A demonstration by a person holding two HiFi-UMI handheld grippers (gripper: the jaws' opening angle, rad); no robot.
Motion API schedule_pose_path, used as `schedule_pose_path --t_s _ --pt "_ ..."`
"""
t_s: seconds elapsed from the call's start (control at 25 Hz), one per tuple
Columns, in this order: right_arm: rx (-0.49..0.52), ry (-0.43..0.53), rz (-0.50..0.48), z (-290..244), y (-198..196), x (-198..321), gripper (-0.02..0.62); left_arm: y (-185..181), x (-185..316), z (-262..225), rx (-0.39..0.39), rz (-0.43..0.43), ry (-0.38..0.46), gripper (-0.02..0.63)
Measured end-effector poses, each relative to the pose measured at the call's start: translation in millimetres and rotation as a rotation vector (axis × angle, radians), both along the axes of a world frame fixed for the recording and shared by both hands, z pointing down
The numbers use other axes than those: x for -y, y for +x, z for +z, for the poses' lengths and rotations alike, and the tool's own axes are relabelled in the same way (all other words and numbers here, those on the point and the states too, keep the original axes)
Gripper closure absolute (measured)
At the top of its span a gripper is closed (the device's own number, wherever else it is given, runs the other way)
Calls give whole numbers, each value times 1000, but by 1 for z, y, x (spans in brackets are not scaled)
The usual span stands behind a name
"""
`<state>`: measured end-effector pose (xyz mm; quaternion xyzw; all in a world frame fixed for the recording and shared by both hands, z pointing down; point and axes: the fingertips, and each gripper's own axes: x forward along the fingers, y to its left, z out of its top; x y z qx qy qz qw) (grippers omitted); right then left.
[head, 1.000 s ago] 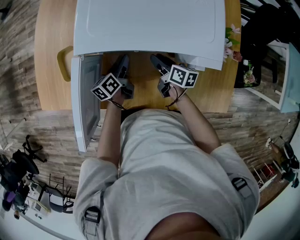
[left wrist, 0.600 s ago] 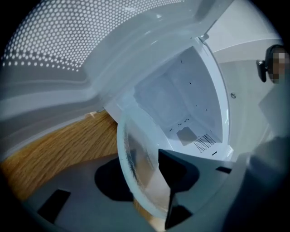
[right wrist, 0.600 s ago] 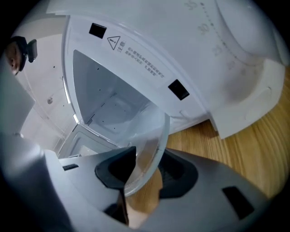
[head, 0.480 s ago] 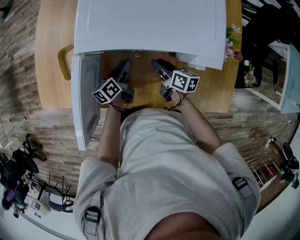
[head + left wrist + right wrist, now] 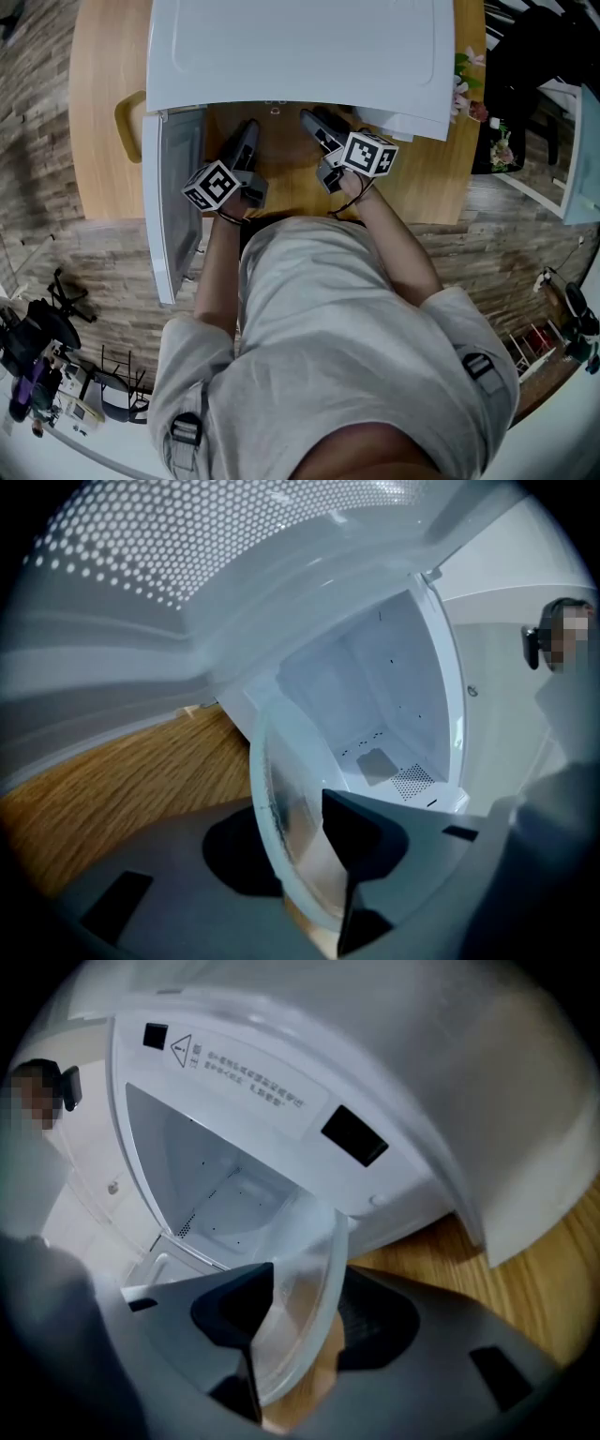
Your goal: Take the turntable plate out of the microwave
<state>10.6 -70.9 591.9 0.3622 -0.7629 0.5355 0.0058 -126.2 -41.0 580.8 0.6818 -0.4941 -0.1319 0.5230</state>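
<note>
The clear glass turntable plate (image 5: 291, 799) stands tilted at the mouth of the white microwave (image 5: 300, 47), between both pairs of jaws. My left gripper (image 5: 300, 855) has its jaws closing, and its dark pads (image 5: 361, 841) press on the plate's rim. In the right gripper view the plate (image 5: 300, 1288) sits between the jaws of my right gripper (image 5: 300, 1326). These jaws are opening: the plate leans on the left pad (image 5: 234, 1312), and wood shows between it and the right pad. In the head view both grippers (image 5: 248, 131) (image 5: 314, 122) reach under the microwave's top, which hides the plate.
The microwave door (image 5: 178, 197) hangs open to the left of my left hand. The bare white cavity (image 5: 375, 705) lies straight ahead. The wooden table (image 5: 103, 112) carries a yellowish object (image 5: 127, 127) at the left and flowers (image 5: 464, 89) at the right.
Both grippers have stayed at the microwave's mouth, with only slight shifts of the hands.
</note>
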Motion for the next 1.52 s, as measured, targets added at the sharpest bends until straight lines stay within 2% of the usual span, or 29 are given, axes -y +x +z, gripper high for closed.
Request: schedule_pose_path --t_s 0.16,0.4,0.52,0.64,0.84,0.92,1.12,1.52 --pt "58 15 11 -7 -10 7 462 -1 1 -6 -11 8 20 480" --pt "144 2 31 -11 -12 7 500 -1 4 -2 -2 9 16 474" --pt "147 -7 19 -12 -13 2 512 -3 6 3 -2 16 4 437" --pt "150 -24 9 -12 -13 -5 519 -4 12 4 -35 -17 -4 371" --pt "173 -62 -20 -10 -14 -18 522 -3 14 4 -76 -51 -21 350" --pt "195 -80 -14 -9 -15 -22 522 -3 15 5 -73 -49 -18 357" --pt "224 -99 17 -6 -15 -25 518 -4 12 9 -59 -39 -28 462" --pt "198 -71 3 -7 -14 -26 512 -5 2 5 -63 -61 -28 479"
